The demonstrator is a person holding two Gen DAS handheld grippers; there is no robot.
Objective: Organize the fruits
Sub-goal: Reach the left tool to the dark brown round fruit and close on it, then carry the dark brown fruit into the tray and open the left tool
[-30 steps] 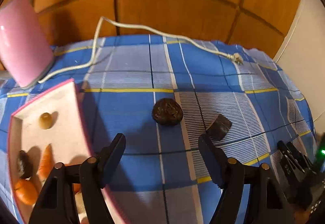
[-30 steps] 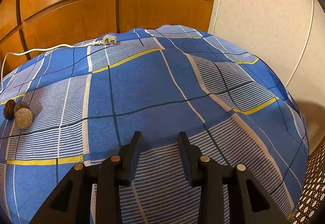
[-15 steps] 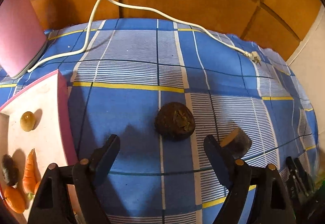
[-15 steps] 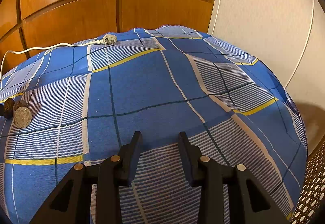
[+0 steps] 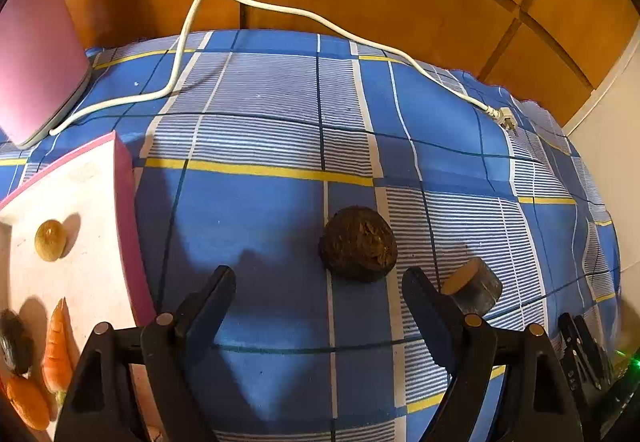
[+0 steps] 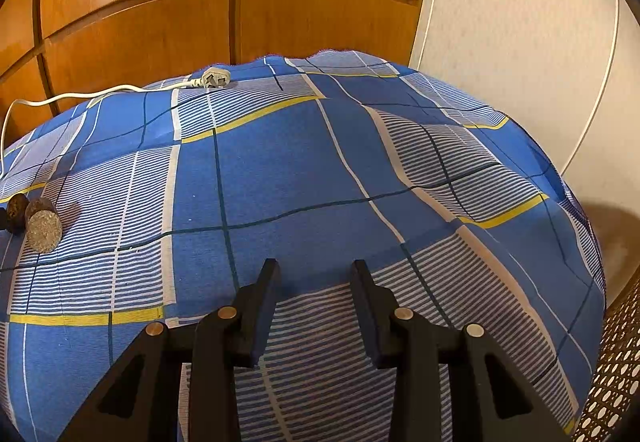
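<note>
Blue plaid cloth (image 5: 256,226); left gripper (image 5: 318,292) wide apart, round dark fruit (image 5: 358,244) just ahead, cut piece (image 5: 472,286) partly hidden behind its finger. Right gripper (image 6: 314,288) narrowly parted, empty. Tray (image 5: 100,201) cropped.

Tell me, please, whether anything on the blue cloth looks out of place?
Yes: a white power cord trails unplugged across the cloth, its plug lying loose near the far edge, an odd thing among fruit.

A blue plaid tablecloth (image 5: 280,209) covers the tabletop. On it lie a pink-rimmed tray (image 5: 124,209), a round dark fruit (image 5: 358,244), a cut dark piece (image 5: 472,284), a white cord (image 5: 320,21) and a pink appliance (image 5: 36,53).
</note>
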